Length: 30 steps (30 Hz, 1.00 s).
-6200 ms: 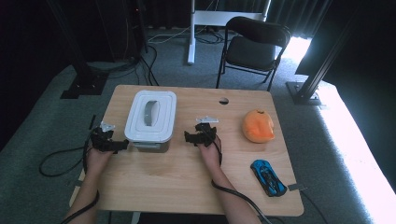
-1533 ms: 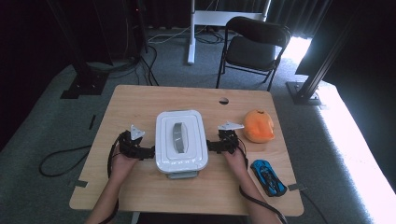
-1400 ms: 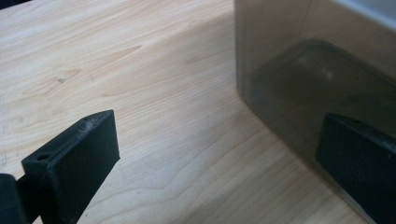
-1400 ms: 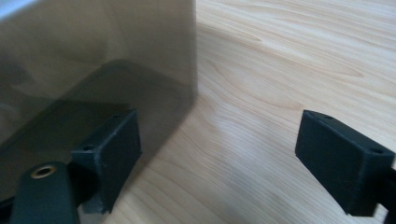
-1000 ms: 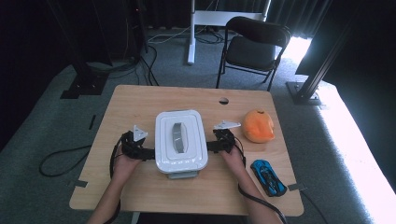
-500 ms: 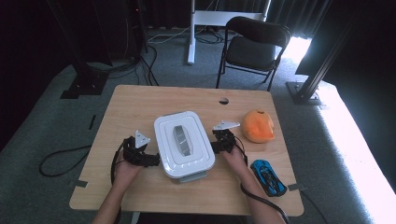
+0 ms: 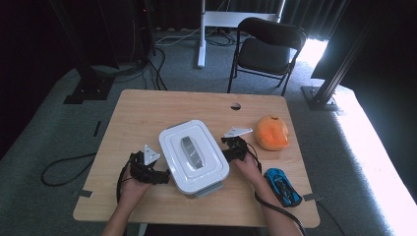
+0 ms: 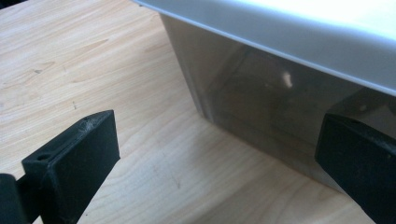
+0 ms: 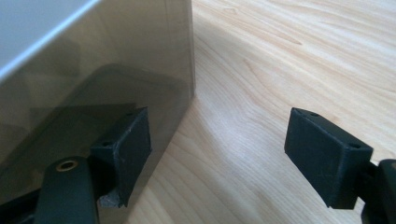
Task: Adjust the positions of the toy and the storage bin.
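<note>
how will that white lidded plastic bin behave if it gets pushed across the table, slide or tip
The bin probably slides rather than tips: it sits low and wide with a flat base on the smooth wooden table. Its walls look see-through with nothing visible inside, so it is likely light. A push at one corner would probably swivel it; it already lies askew between the left gripper and right gripper.

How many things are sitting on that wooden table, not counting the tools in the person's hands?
3: a lidded white box in the middle, an orange object to its right, and a blue toy car near the front right corner.
</note>
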Motion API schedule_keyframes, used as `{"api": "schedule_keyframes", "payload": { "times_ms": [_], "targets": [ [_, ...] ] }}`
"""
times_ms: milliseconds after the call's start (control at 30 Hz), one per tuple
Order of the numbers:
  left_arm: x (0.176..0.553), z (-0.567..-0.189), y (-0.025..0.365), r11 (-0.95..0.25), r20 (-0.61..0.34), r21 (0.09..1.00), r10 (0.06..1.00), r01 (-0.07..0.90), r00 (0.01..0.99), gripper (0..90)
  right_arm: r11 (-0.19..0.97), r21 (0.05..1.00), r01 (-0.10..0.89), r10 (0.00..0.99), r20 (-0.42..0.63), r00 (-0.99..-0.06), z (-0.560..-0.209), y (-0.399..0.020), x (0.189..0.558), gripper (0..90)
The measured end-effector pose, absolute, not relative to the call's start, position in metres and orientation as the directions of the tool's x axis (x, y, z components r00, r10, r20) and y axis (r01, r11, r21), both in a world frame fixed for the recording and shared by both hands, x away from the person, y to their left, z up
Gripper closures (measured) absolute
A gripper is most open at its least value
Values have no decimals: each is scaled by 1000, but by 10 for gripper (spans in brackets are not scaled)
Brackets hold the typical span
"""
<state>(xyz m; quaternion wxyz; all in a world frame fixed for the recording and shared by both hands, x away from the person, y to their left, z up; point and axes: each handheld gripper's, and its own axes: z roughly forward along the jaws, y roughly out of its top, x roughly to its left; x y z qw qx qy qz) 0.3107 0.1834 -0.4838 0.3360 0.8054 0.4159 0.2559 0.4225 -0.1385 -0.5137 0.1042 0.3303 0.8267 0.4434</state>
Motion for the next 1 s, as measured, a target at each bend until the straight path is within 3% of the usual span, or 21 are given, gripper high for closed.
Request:
{"api": "schedule_keyframes", "payload": {
  "times_ms": [367, 500, 567, 1000],
  "targets": [
    [302, -486, 182, -434, 130, 757, 833, 489, 538, 2, 391, 793, 468, 625, 145, -767, -514, -135, 430, 217],
    [304, -490, 183, -429, 108, 760, 824, 488, 557, 2, 371, 789, 490, 645, 161, -747, -518, -141, 430, 179],
    [306, -499, 185, -446, 103, 745, 812, 496, 575, 2, 398, 778, 486, 675, 111, -729, -520, -149, 425, 170],
    [308, -528, 220, -402, 36, 717, 837, 569, 546, 2, 376, 786, 491, 706, 101, -701, -512, -175, 388, 130]
  ]
}}
